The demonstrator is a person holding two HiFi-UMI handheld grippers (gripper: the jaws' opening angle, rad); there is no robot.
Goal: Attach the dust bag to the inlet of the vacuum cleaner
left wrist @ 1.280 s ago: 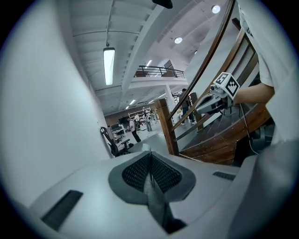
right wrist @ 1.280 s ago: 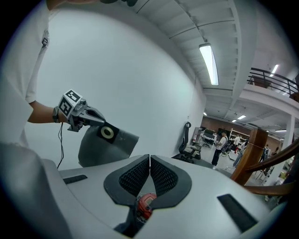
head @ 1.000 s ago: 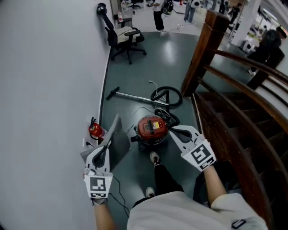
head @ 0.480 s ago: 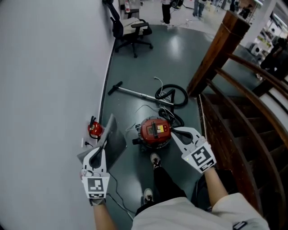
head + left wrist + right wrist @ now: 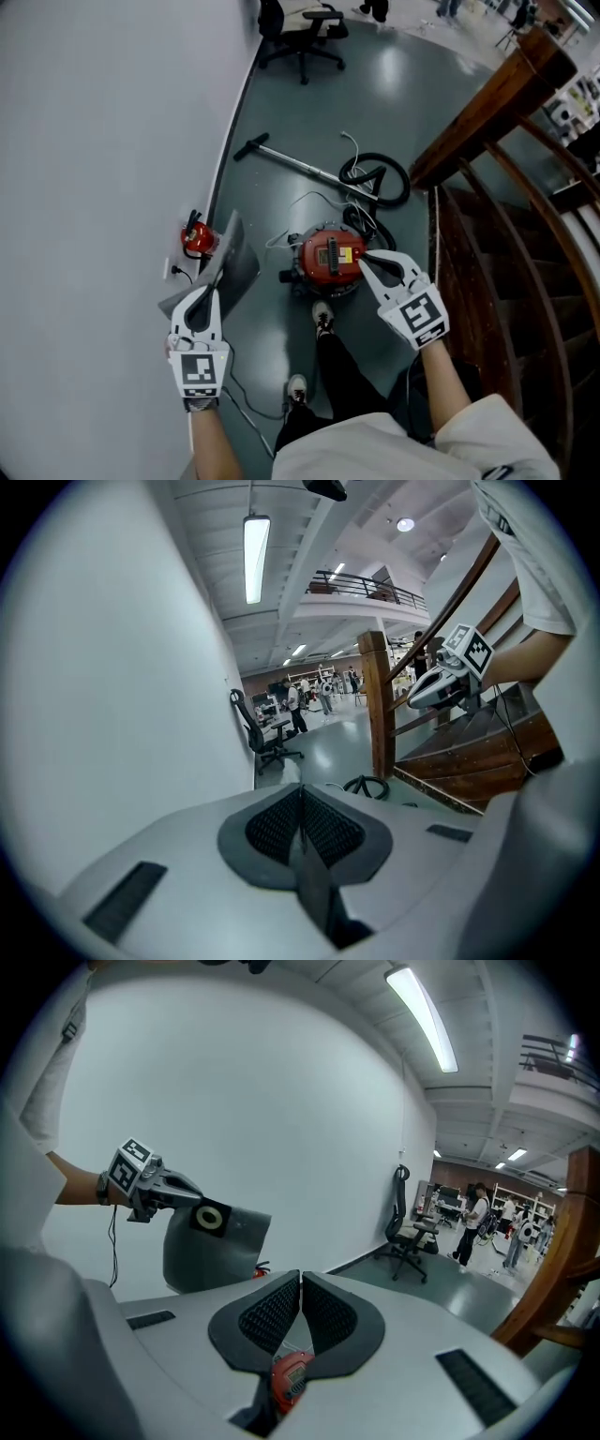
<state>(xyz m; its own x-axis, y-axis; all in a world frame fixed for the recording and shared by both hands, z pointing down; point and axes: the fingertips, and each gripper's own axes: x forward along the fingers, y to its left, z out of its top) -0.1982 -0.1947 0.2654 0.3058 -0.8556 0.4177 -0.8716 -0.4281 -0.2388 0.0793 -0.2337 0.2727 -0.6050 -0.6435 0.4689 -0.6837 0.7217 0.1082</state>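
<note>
Left gripper (image 5: 220,277) tight on dust bag (image 5: 240,268), right gripper (image 5: 365,259) closed, empty above vacuum cleaner (image 5: 328,259), both forearms (image 5: 448,380) outstretched.

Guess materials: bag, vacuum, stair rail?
Bag: matte grey, likely nonwoven fabric or paper; it hangs as a stiff sheet with soft creases. Vacuum: red, slightly glossy top, probably moulded plastic. Rail: brown wood by colour; the sheen suggests varnish.

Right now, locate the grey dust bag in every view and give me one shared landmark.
Head view: dust bag left of centre, held by the left gripper.
Left gripper view: dust bag edge-on between the shut jaws, bottom centre.
Right gripper view: dust bag at left, round collar showing.
Shared landmark: office chair.
</note>
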